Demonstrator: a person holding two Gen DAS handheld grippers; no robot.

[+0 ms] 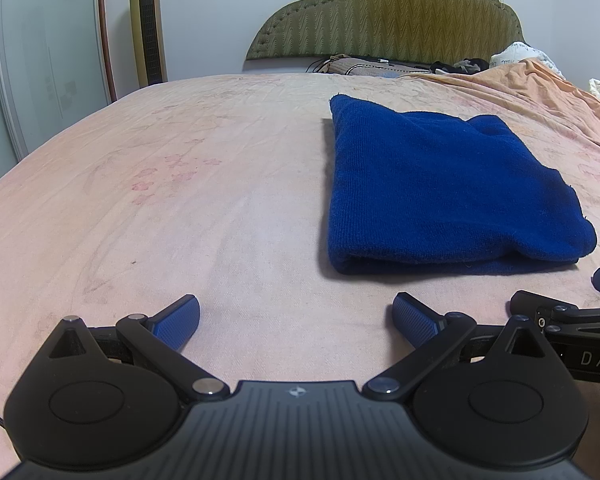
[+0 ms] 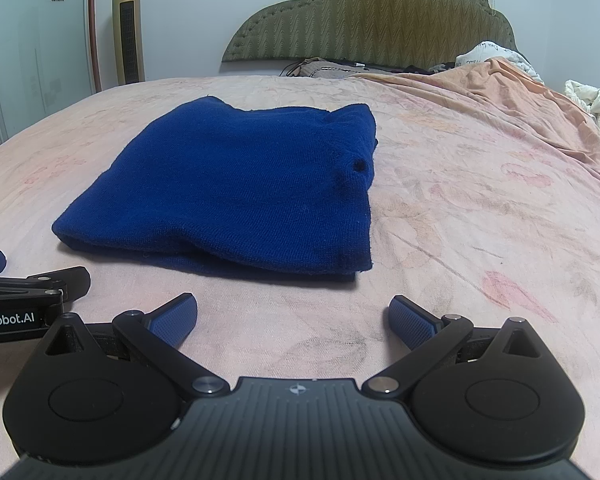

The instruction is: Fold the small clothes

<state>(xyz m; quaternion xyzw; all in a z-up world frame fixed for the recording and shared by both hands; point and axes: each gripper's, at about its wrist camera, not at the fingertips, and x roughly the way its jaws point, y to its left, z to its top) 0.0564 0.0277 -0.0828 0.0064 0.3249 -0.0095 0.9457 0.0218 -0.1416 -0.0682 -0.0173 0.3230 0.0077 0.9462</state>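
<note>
Item: dark blue knitted garment (image 2: 236, 188), lay folded into a compact rectangle on the pink floral bedsheet (image 2: 460, 220), folding apparently complete; left gripper (image 1: 296, 322) and right gripper (image 2: 293, 318) rested before it, jaws spread wide, holding nothing.

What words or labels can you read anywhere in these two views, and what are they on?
"DAS": cut off, on the right gripper body in the left wrist view.
"nRobot.AI": cut off, on the left gripper body in the right wrist view.
Tower fan panel lettering: too small to read.
White bedding print: blurred.
</note>
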